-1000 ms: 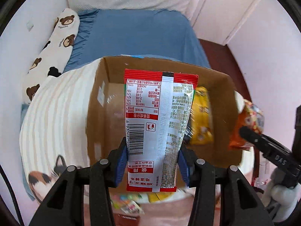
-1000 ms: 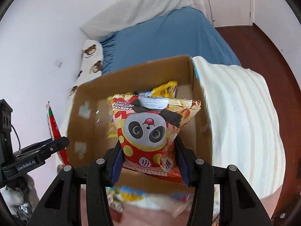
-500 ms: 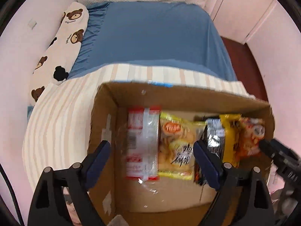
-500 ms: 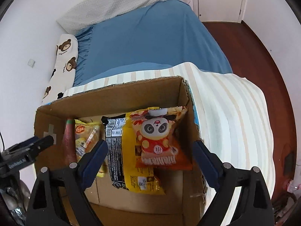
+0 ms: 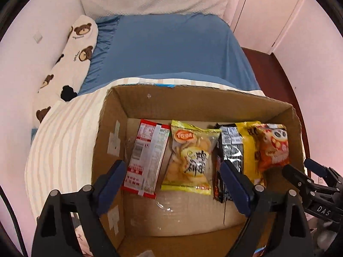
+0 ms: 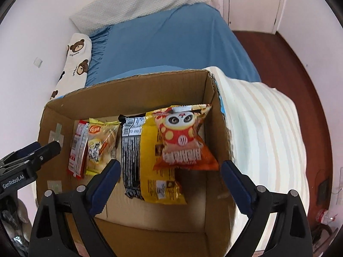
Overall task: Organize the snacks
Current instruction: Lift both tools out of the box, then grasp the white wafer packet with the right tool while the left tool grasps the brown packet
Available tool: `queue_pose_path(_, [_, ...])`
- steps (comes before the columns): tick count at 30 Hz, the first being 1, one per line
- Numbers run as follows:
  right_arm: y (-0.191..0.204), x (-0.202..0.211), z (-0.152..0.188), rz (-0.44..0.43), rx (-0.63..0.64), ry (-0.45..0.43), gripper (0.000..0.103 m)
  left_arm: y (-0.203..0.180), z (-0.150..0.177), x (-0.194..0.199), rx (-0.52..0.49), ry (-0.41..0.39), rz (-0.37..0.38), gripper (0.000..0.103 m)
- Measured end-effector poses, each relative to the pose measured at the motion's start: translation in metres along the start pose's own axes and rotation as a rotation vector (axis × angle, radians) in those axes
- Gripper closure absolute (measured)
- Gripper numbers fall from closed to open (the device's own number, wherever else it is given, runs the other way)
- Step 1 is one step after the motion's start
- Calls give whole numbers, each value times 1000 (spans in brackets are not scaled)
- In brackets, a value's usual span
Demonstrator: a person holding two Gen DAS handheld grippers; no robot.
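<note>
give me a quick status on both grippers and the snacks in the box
Left gripper open, empty; right gripper just opened, empty. Four snack packets side by side in cardboard box; panda bag rightmost. Nothing in the way.

We read "GenRobot.AI" on the left gripper [image 6: 32, 156] at the frame's left edge, and "DAS" on the right gripper [image 5: 308, 177] at lower right.

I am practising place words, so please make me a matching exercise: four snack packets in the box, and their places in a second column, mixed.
Things:
1. red and white packet
2. biscuit bag
3. black and yellow packet
4. panda bag

Places in the cardboard box:
a. partly on top of another packet
b. beside the left wall
c. second from the left
d. partly under another bag

Pairs: 1-b, 2-c, 3-d, 4-a
</note>
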State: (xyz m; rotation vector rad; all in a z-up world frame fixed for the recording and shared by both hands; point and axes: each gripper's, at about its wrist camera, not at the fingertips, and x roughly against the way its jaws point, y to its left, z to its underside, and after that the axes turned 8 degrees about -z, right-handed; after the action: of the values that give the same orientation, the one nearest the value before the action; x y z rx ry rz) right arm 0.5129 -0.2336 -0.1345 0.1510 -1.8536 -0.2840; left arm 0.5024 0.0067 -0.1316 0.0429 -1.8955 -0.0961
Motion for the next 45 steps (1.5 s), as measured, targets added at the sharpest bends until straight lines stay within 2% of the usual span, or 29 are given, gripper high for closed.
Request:
queue_pose_path(6, [12,32,29,25,53,-68,6,-1,33,33,8,-66,0,13])
queue_pose_path(15, [26,79,77,27,102,-140,6,-1,76,77,20,-120,22,13])
queue_pose_path(28, [42,144,131,-40,124,-234,6,5,125,141,46,-216,28,13])
queue_pose_path(31, [38,145,146,-70,112,-205,6,13,141,143,56,-216,0,13])
queue_pose_path(34, [29,127,161,-92,96,-137,6,25,163,126,77,-166,-35,13])
queue_pose_path(36, [19,104,173,-114,78,-78,7,34,182,104,105,-91,-53,13])
queue_pose_path(37, [15,91,177,-123,75,-51,13,43,195,87,136,-37,-57,13])
queue_pose_path(38, [10,76,182,-126,76,-15,31,52,207,70,171,20,-60,13])
queue_pose_path(39, [7,59,186,-120,84,34,35,58,217,58,196,62,-59,13])
queue_pose_path(42, [0,21,198,-111,100,110,35,81,259,14,303,199,-70,13])
queue_pose_path(45, [-1,-7,203,-109,121,148,34,97,299,-29,417,352,-11,13])
